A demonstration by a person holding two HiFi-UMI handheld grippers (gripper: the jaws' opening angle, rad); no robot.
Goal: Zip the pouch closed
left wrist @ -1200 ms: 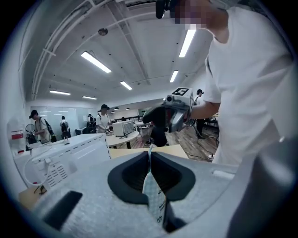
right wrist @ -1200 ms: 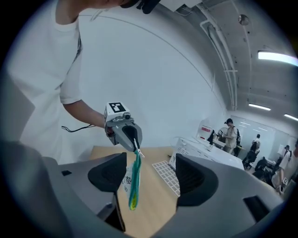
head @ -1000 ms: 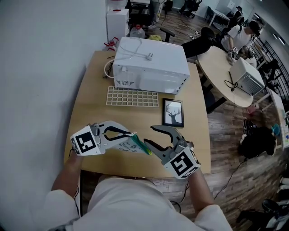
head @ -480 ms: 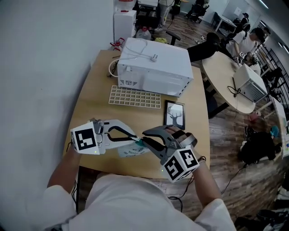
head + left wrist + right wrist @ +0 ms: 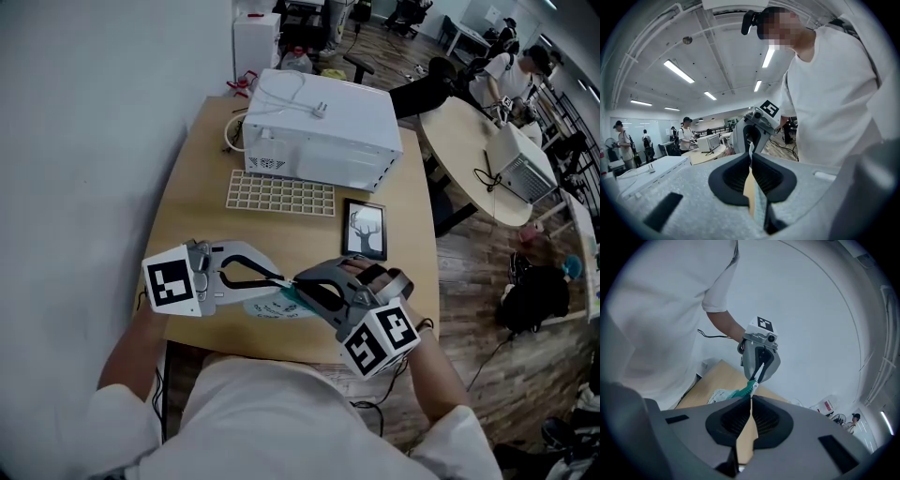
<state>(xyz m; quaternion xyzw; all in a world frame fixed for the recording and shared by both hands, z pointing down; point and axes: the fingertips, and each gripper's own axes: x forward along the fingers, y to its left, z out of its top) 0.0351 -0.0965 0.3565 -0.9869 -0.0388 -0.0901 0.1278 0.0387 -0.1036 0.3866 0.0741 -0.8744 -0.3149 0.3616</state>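
Observation:
A whitish printed pouch (image 5: 267, 307) with a green zip edge (image 5: 292, 296) hangs just above the wooden table's (image 5: 197, 206) near edge, between my two grippers. My left gripper (image 5: 280, 280) is shut on the pouch's upper edge, which shows as a thin strip between its pads (image 5: 761, 176). My right gripper (image 5: 298, 287) meets it tip to tip from the right. Its jaws have just been closing and now stand shut on the green zip end (image 5: 746, 389), which runs into its pads (image 5: 764, 420). In the right gripper view the pouch (image 5: 721, 395) hangs below the left gripper (image 5: 759, 373).
A white box-shaped appliance (image 5: 319, 131) with a cable stands at the table's back. In front of it lie a cream grid tray (image 5: 279, 197) and a small framed picture (image 5: 364, 230). A wall runs along the left. People sit at a round table (image 5: 469, 150) to the right.
My right gripper has moved left to the pouch, rolled, and gone from wide open to shut on the green zip end. The left gripper has raised the pouch a little.

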